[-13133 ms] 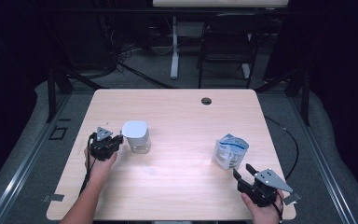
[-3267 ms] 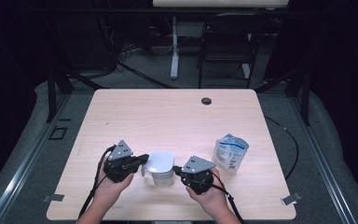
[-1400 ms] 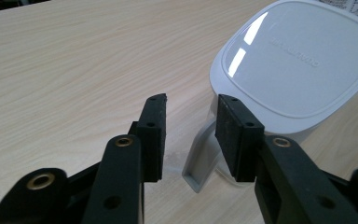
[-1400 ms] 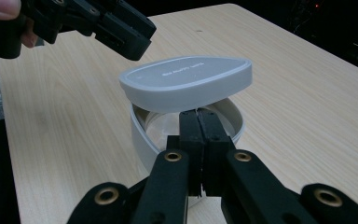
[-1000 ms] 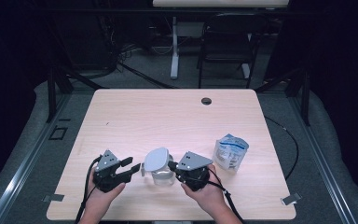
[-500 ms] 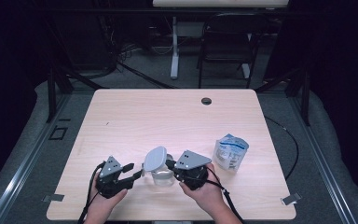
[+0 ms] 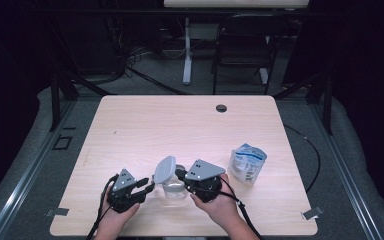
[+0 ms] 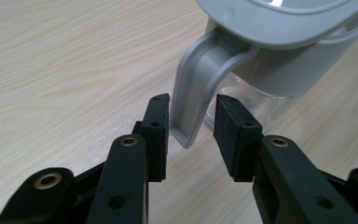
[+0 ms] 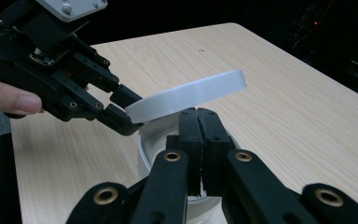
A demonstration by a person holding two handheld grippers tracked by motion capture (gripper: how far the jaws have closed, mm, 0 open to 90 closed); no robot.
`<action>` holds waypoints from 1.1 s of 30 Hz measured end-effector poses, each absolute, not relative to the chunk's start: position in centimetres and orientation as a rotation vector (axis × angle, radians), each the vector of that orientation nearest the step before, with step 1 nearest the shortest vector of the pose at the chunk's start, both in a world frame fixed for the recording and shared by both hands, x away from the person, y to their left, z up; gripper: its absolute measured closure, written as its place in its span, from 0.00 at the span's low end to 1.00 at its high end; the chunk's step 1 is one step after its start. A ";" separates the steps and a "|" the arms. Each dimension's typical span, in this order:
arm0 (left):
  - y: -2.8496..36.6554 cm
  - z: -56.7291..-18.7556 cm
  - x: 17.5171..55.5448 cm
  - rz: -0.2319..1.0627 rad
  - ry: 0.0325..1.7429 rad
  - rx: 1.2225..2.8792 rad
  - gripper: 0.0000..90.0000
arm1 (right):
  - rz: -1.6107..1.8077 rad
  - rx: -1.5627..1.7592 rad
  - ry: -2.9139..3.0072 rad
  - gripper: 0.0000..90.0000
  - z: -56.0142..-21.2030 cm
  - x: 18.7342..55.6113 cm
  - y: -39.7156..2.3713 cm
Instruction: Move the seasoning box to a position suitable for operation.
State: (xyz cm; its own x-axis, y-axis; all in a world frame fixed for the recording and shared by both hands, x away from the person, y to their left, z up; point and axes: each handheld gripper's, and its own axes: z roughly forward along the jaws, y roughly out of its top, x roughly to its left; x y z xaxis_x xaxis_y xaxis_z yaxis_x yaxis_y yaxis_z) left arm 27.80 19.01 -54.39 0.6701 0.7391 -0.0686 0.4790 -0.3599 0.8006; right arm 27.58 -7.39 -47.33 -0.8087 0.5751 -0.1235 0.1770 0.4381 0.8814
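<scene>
From above I see the clear jug [image 7: 172, 187] standing near the front edge of the table [image 7: 180, 125], at about six o'clock on the tabletop, between my two tools. Its grey lid [image 7: 164, 169] is tipped up, raised on the side toward the left gripper [image 7: 147, 189]. In the left gripper view the jug's grey handle [image 8: 200, 88] hangs down between the two black pads [image 8: 156, 126]; the left pad sits against or just beside the handle, while a gap shows at the right pad, so I read that tool as part-closed around the handle without a firm pinch. Its jaws have just been closing, with the handle between them. The right gripper [image 7: 181, 175] comes in from the jug's three o'clock side; in its own view the jaws stand pressed together over the jug's white rim [image 9: 144, 144], just under the raised lid. Whether they pinch the rim or a tab of the lid I cannot tell. A white and blue pouch [image 7: 247, 162] stands upright at about three o'clock from the jug, just beyond the right hand [image 7: 220, 210], apart from everything else.
</scene>
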 end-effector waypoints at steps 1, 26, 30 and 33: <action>19.0 -54.4 27.8 0.385 0.945 2.025 0.73 | 1.333 0.637 2.286 0.99 -47.3 27.6 -7.3; 19.6 -54.8 27.4 0.350 0.966 1.991 0.71 | 1.356 0.574 2.290 0.98 -46.3 27.6 -5.4; 19.7 -54.8 27.4 0.363 0.961 1.991 0.71 | 1.366 0.567 2.291 0.98 -46.1 27.7 -5.1; 19.8 -54.8 27.3 0.361 0.969 1.987 0.71 | 1.371 0.557 2.288 0.98 -46.0 27.6 -4.8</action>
State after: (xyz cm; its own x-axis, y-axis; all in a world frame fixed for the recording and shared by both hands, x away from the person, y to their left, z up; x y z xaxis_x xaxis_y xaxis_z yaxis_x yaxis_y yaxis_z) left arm 27.34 19.76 -54.77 0.6547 0.7482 -0.1076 0.4954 -0.3172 0.8087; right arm 27.59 -4.80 -45.98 -0.8346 0.5319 -0.1430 0.1246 0.4352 0.8917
